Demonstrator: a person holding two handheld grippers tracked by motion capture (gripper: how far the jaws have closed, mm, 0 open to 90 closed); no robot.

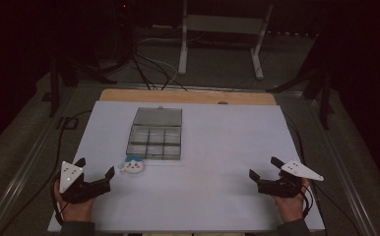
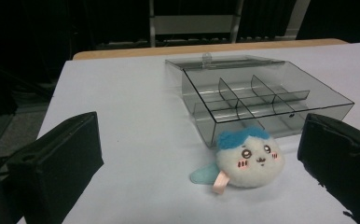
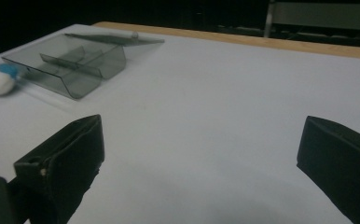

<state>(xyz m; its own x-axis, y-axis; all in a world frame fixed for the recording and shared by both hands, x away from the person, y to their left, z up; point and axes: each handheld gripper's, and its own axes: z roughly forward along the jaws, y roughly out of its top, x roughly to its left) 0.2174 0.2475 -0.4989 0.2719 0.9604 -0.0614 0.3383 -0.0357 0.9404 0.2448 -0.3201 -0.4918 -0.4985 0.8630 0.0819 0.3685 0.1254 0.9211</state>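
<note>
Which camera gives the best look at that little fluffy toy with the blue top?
The left gripper view: the plush toy sits close, its face, blue top and pink tag clear. In the high view it is a small pale blob beside the clear box. In the right gripper view it is far off at the edge.

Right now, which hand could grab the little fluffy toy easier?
Left, probably. The left tongs are open right beside the plush toy, which lies in front of the clear box. The right tongs are across the table.

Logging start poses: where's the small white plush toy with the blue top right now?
The small white plush toy with the blue top lies left of centre in the high view, just before the clear plastic compartment box, nearest the left hand-held gripper.
</note>
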